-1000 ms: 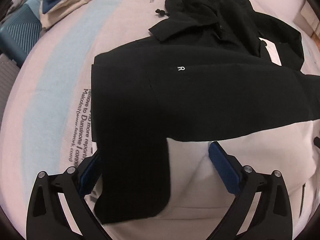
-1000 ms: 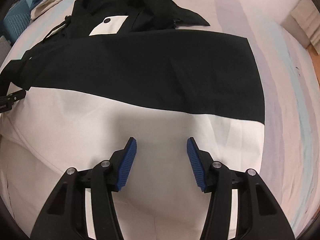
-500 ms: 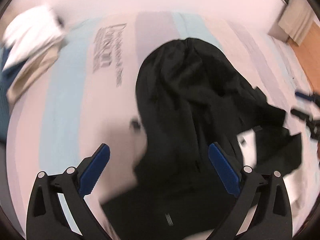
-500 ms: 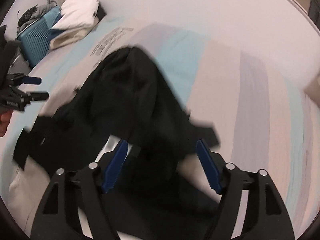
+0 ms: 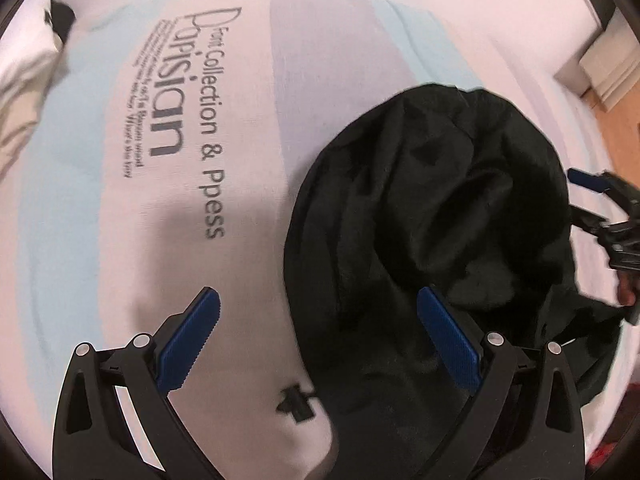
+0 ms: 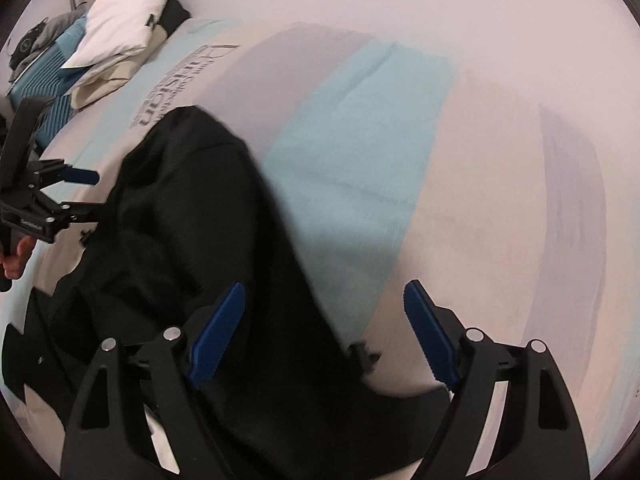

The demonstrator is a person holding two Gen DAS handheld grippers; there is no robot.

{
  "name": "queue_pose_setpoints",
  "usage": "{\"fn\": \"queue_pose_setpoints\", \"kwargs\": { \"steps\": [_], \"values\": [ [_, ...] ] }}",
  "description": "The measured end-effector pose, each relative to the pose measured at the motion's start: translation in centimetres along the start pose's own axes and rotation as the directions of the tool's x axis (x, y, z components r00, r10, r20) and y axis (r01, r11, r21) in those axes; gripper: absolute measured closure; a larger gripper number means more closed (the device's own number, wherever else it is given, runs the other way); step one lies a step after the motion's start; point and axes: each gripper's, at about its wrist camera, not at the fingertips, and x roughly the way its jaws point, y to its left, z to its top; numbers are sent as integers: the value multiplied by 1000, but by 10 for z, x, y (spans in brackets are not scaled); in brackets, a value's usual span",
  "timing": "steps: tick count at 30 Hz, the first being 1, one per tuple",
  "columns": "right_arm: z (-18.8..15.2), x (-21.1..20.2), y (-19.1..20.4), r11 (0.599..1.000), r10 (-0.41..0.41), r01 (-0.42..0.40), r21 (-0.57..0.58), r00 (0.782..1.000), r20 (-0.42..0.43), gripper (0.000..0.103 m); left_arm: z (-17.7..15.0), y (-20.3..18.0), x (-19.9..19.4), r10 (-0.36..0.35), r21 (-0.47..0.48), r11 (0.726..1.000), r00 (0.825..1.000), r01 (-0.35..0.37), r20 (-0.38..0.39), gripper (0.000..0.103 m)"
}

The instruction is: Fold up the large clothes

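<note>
Left wrist view:
- garment: crumpled black fabric hooded garment (image 5: 432, 216) sits heaped on the pastel striped bedsheet with dark printed lettering (image 5: 248, 128), right half of the picture
- left gripper (image 5: 318, 336): blue pads spread wide, nothing pinched; the right pad hangs over the black cloth, the left one over bare sheet
- cord end: small black toggle (image 5: 294, 398) lying on the sheet just beside the garment's edge
- other tool: right gripper (image 5: 608, 216) pokes in at the right edge, close to the garment's far side
- corner: pale folded clothes (image 5: 20, 64) far left, pretty blurry

Right wrist view:
- garment: same black heap (image 6: 192, 216), lower left, running under the tool
- right gripper (image 6: 320, 332): jaws opening, nothing pinched; cloth edge lies below the gap
- left gripper (image 6: 60, 196): at the left edge, pads apart, with a person's hand (image 6: 16, 260) on it
- background: white and beige folded stack (image 6: 120, 32) on a teal ribbed suitcase (image 6: 48, 72), top left
</note>
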Motion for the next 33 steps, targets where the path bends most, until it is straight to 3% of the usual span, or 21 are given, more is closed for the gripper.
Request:
{"fn": "queue_pose_setpoints", "kwargs": {
  "steps": [6,8,10,14,16,23,25,29,33],
  "values": [
    [12,23,3,998,66,-67,-15,997,-43,27,10,2,29,-102,-3,995,992,102,-76,6],
    [13,33,9,997,75,-77,-24,995,-71,45,9,0,36,-108,-4,994,990,108,-87,7],
    [12,39,13,997,76,-78,-20,993,-94,71,10,-2,41,-103,-2,995,991,103,-86,7],
    [6,46,19,997,81,-82,-7,991,-109,82,9,-2,46,-99,-15,995,991,98,-88,7],
    [6,46,20,996,89,-89,4,991,-104,92,9,-5,45,-106,-14,994,991,105,-77,18],
    [1,29,14,994,101,-98,48,993,-57,100,-3,-20,38,-103,-12,995,992,103,-70,65],
    [-2,25,11,993,103,-100,58,993,-51,100,-6,-29,33,-128,-20,992,990,127,-52,92],
    [-4,9,8,994,91,-90,70,996,-17,101,-18,-54,11,-78,30,997,997,77,28,97],
    [-8,-27,6,994,80,-84,70,996,47,101,-39,-68,-31,-37,6,999,987,36,158,97]
  ]
}}
